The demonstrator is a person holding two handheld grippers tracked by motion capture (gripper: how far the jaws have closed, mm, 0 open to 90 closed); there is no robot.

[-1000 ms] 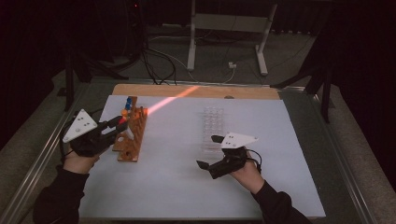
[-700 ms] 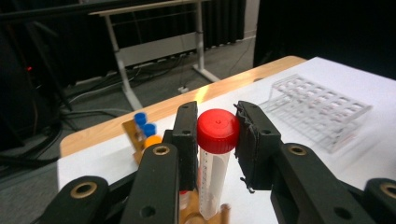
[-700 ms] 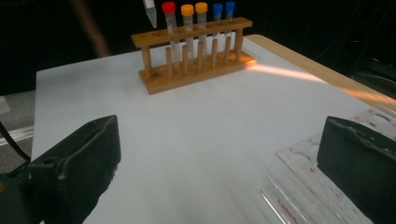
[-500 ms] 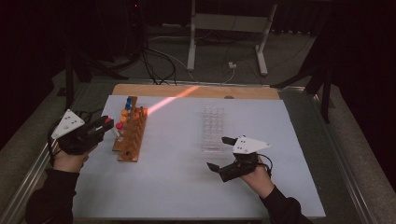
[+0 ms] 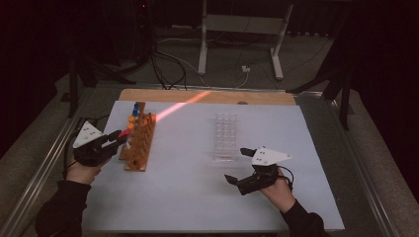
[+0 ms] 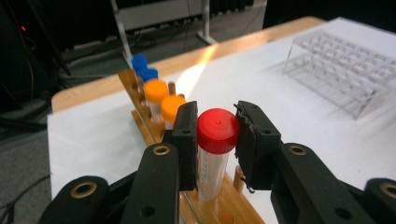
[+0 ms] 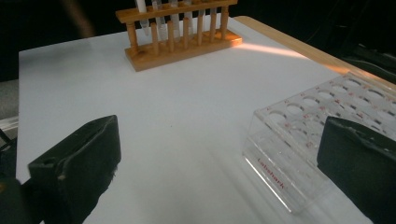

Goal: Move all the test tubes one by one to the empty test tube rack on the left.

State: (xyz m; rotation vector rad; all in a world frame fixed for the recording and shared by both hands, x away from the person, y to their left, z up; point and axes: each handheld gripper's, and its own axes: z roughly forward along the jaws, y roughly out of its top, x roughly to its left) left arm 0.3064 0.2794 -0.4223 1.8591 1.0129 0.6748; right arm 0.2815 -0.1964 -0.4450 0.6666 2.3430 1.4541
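Note:
My left gripper [image 6: 217, 135] is shut on a clear tube with a red cap [image 6: 215, 154]; both pads press just below the cap. The tube stands upright, its lower end at the near end of the wooden rack [image 6: 224, 210]. That rack [image 5: 140, 143] also holds orange-capped [image 6: 161, 95] and blue-capped tubes [image 6: 142, 67]. In the high view the left gripper [image 5: 118, 136] is at the rack's left side. My right gripper [image 5: 236, 164] is open and holds nothing, just below the clear plastic rack [image 5: 225, 137]. In the right gripper view its jaws stand wide apart beside the clear rack [image 7: 317, 121].
A white sheet [image 5: 197, 197] covers the table, with a wooden strip [image 5: 207, 96] along the far edge and metal rails at the sides. A streak of orange light [image 5: 180, 106] crosses the sheet. Cables and a stand's legs [image 5: 239, 44] lie on the floor beyond.
The left gripper with the red-capped tube drew left away from the wooden rack, then came back toward it and sank. The right gripper drifted a little to the right.

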